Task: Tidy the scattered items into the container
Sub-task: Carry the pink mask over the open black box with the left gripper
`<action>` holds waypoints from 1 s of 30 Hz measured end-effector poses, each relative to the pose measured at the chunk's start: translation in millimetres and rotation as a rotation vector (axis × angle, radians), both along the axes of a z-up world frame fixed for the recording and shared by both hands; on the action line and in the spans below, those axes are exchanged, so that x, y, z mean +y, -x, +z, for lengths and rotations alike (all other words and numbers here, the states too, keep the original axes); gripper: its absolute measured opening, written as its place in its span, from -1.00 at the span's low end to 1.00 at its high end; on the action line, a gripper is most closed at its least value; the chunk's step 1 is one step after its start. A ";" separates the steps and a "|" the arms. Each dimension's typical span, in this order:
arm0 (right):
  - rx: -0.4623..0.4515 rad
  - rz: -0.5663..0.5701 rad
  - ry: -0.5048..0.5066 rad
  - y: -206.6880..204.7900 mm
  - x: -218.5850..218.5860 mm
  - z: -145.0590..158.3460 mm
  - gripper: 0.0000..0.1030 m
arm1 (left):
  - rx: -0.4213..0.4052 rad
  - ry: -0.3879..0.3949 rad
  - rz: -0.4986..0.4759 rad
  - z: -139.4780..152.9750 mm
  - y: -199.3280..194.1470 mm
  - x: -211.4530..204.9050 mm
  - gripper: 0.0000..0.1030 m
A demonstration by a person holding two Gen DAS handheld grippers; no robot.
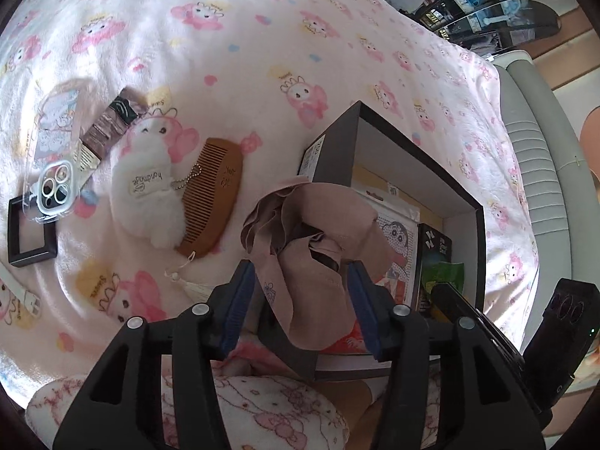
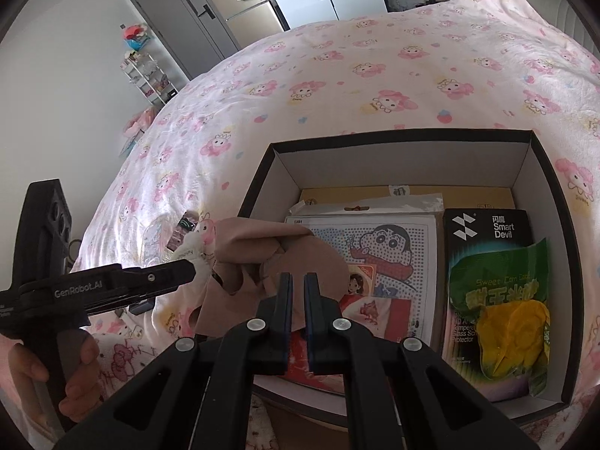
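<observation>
1. Now, from the left wrist, the left gripper (image 1: 303,296) is seen parted, pads clear of the beige cloth (image 1: 318,232) draped over the box (image 1: 412,142) corner, apparently for release.
2. From the right wrist, the right gripper (image 2: 298,300) is seen closed and empty above the cloth (image 2: 262,255).

Box (image 2: 540,157) on bed (image 2: 337,75), near edge. In box: flat cartoon sheet pack (image 2: 393,247) left, boxed screen protector (image 2: 487,228) right, corn snack bag (image 2: 506,311) lying on protector's near part. Crumpled cloth (image 1: 318,232) draped over box's near-left wall, part inside, part outside. Left of box on bed: comb (image 1: 213,195), plush toy (image 1: 150,195) just beside and overlapping comb, tube (image 1: 108,127) farther left, phone case (image 1: 56,165) beyond tube, frame (image 1: 30,225) under case's near end.
</observation>
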State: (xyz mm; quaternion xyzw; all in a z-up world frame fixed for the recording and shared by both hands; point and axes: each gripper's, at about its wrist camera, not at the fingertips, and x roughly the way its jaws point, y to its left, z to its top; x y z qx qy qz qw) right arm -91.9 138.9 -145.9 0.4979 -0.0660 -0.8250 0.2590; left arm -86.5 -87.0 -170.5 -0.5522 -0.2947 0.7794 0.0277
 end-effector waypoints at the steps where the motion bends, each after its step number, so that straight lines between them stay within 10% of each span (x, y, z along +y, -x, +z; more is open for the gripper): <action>1: -0.016 -0.003 0.003 1.8 0.8 -2.5 -0.92 | 0.001 -0.006 0.013 -1.6 1.2 -2.2 0.02; 4: -0.058 -0.011 -0.025 13.0 0.5 -11.1 -0.73 | 0.009 0.001 0.060 -4.0 7.9 -13.5 0.12; 7: -0.110 -0.009 -0.063 29.1 -5.7 -24.3 0.13 | -0.007 -0.051 0.083 -14.4 18.0 -25.1 0.24; 16: -0.270 -0.017 -0.126 68.6 -28.0 -72.4 0.18 | -0.112 -0.359 0.179 -67.7 24.4 -36.5 0.33; 19: -0.263 -0.010 -0.100 69.9 -31.7 -77.2 0.21 | -0.104 -0.410 0.170 -71.1 27.2 -36.6 0.06; 22: -0.290 0.054 0.000 65.9 -38.7 -81.2 0.12 | -0.067 -0.440 0.120 -65.5 30.7 -31.5 -0.76; 23: -0.290 0.065 -0.005 63.5 -41.5 -83.1 -0.24 | -0.060 -0.427 0.098 -62.3 31.4 -27.8 -0.88; 24: -0.282 0.080 -0.014 60.7 -44.7 -84.5 -0.68 | -0.046 -0.408 0.082 -58.2 31.6 -24.6 -0.97; 30: -0.158 0.085 0.019 39.6 -39.8 -55.7 -0.93 | 0.037 -0.326 0.015 -31.0 21.7 -22.9 -1.00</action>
